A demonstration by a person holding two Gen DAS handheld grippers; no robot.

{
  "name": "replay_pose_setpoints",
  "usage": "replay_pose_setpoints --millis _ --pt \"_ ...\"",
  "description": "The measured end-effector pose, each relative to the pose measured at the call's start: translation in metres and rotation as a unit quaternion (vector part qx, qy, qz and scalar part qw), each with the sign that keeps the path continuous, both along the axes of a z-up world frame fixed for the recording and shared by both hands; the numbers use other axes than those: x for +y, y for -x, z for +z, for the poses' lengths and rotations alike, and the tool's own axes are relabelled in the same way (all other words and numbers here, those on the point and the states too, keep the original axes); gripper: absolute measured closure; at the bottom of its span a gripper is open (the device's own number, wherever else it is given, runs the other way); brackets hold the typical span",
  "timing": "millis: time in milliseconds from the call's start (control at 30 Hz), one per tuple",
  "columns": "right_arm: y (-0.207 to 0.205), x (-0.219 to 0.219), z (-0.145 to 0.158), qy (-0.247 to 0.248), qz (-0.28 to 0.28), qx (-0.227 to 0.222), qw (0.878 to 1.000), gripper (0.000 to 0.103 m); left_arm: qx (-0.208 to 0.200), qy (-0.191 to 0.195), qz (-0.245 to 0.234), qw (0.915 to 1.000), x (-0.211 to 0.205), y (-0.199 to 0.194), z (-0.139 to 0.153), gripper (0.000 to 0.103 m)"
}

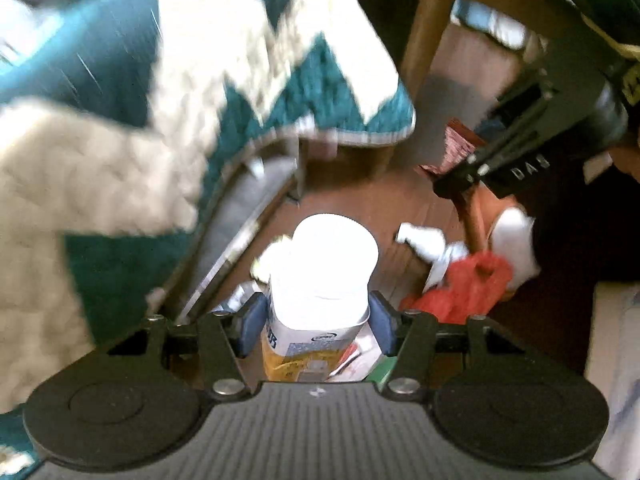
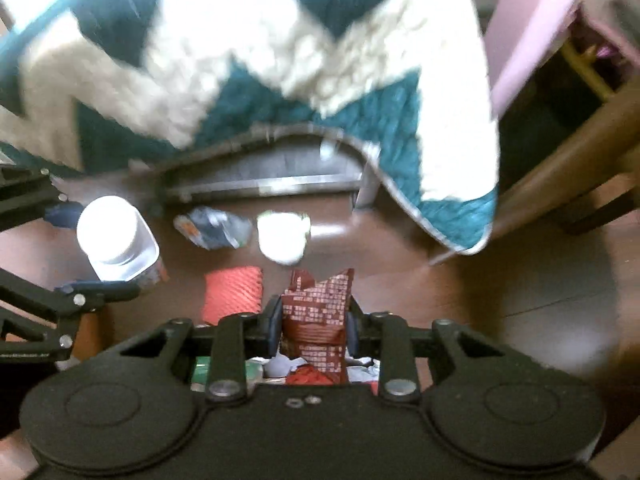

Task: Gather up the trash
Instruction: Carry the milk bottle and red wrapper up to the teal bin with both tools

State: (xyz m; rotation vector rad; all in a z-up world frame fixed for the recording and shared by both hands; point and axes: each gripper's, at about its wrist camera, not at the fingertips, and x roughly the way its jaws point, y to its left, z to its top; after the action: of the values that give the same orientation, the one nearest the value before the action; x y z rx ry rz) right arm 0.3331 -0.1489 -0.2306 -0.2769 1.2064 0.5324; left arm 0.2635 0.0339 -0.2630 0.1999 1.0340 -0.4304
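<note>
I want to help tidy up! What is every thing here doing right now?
Left claw: shut on the bottle, held off the floor.
Bottle: white cap on, gripped on both sides.
Right claw: shut on the brown wrapper.
Brown wrapper: pinched, torn top sticking up.
Red bag: crumpled on the floor.
White cup: on the floor, blurred.
Blue wrapper: crumpled, lying on the floor.
Blanket: hanging over the edge.
</note>
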Motion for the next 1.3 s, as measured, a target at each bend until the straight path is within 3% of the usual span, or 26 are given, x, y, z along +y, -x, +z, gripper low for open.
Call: replay_pose_setpoints --millis 200,367,800,1033,1300 --pt "0.035 -0.022 0.106 -0.045 0.006 -0.067 0.997 0.076 -0.062 0.014 0.034 0.9974 -0.010 0.029 0.096 0.049" --pt "0.070 -0.042 0.179 -0.055 0.010 -0.130 0.990 0.076 -0.113 0.035 0.064 0.9909 -0.024 0.060 0.164 0.049" --pt "0.099 -0.116 0.345 -0.059 -0.005 -0.265 0.962 0.077 -0.243 0.053 0.088 0.9646 -0.076 0.094 0.317 0.050" --pt "0.079 -0.174 0.408 -0.042 -0.045 -0.319 0.946 0.077 -0.296 0.082 0.084 0.9479 -0.117 0.075 0.400 0.051" --pt "0.032 -0.231 0.429 -0.002 -0.073 -0.325 0.943 0.077 -0.314 0.112 0.062 0.9409 -0.179 0.026 0.471 0.051"
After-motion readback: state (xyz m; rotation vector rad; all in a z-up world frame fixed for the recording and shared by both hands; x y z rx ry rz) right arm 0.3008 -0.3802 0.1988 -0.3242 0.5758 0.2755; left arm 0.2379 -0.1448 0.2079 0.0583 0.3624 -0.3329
